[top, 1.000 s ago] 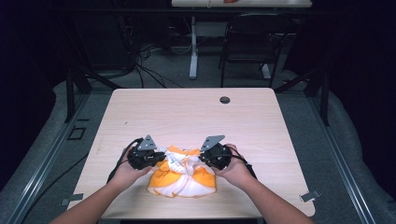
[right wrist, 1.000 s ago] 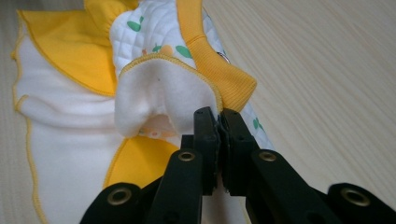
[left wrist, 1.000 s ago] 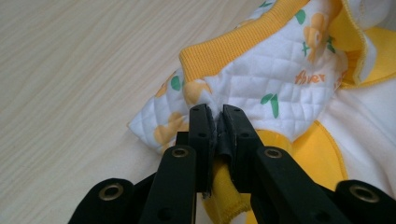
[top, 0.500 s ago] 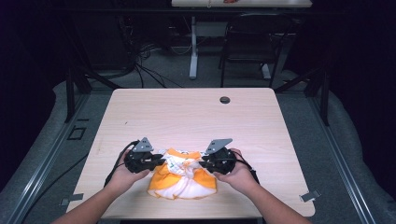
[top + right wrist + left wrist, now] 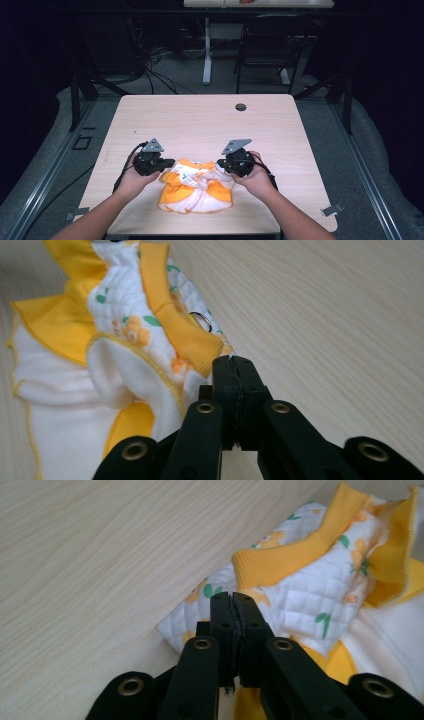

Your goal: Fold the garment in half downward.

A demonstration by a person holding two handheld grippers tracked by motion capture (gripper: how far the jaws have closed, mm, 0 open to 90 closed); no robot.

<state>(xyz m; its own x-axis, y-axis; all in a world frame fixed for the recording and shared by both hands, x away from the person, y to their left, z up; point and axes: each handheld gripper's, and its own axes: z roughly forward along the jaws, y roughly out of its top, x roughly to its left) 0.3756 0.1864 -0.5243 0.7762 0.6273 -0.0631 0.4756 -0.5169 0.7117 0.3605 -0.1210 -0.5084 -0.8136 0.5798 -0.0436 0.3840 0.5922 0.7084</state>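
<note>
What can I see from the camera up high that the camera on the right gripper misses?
High view alone: both hands, the left gripper, the whole table with its dark round grommet, and the floor cables. Right gripper view alone: a metal snap ring on the yellow ribbed band, and quilted stitching. Both: the yellow and white garment and the right gripper, jaws closed at the cloth's edge.

Bright, even light falls on the bench [image 5: 200, 120] from above, while the room around it sinks into near black. Shadows stay soft and faint. The high view looks slightly soft; both close views are crisp, no glare.
</note>
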